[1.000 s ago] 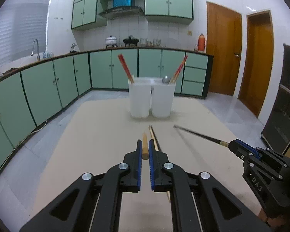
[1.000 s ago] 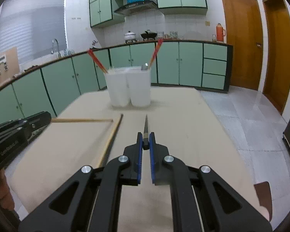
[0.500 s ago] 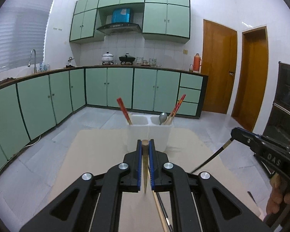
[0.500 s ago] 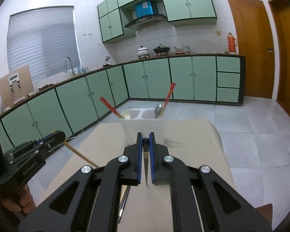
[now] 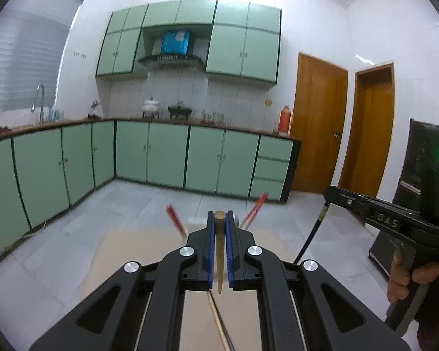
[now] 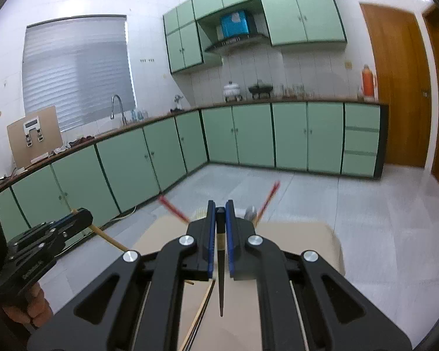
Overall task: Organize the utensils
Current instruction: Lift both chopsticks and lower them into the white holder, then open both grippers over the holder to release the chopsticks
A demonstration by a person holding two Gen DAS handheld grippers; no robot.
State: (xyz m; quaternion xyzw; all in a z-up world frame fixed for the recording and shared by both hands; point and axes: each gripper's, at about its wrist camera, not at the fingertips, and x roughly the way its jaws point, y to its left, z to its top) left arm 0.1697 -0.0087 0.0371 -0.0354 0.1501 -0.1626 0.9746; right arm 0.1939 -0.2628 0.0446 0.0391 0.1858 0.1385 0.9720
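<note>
My left gripper (image 5: pixel 219 222) is shut on a light wooden chopstick (image 5: pixel 219 251) that hangs tip-down between the jaws. My right gripper (image 6: pixel 219 213) is shut on a black chopstick (image 6: pixel 220 280), also tip-down; it shows at the right of the left wrist view (image 5: pixel 313 234). Both are raised high above the beige table (image 6: pixel 307 242). The white utensil holder is mostly hidden behind the jaws; red chopsticks (image 5: pixel 175 222) (image 6: pixel 267 199) and a spoon (image 6: pixel 250 212) stick out of it. Loose chopsticks (image 6: pixel 200 316) lie on the table below.
Green kitchen cabinets (image 5: pixel 166 152) run along the far walls, with a sink tap (image 6: pixel 117 108) on the left counter. Wooden doors (image 5: pixel 319 122) stand at the right. A dark cabinet (image 5: pixel 430 158) stands at the far right. Grey tiled floor (image 6: pixel 365 204) surrounds the table.
Both grippers have risen and tilted upward with their chopsticks, from table level to well above it. The holder has dropped low in both views, behind the jaws.
</note>
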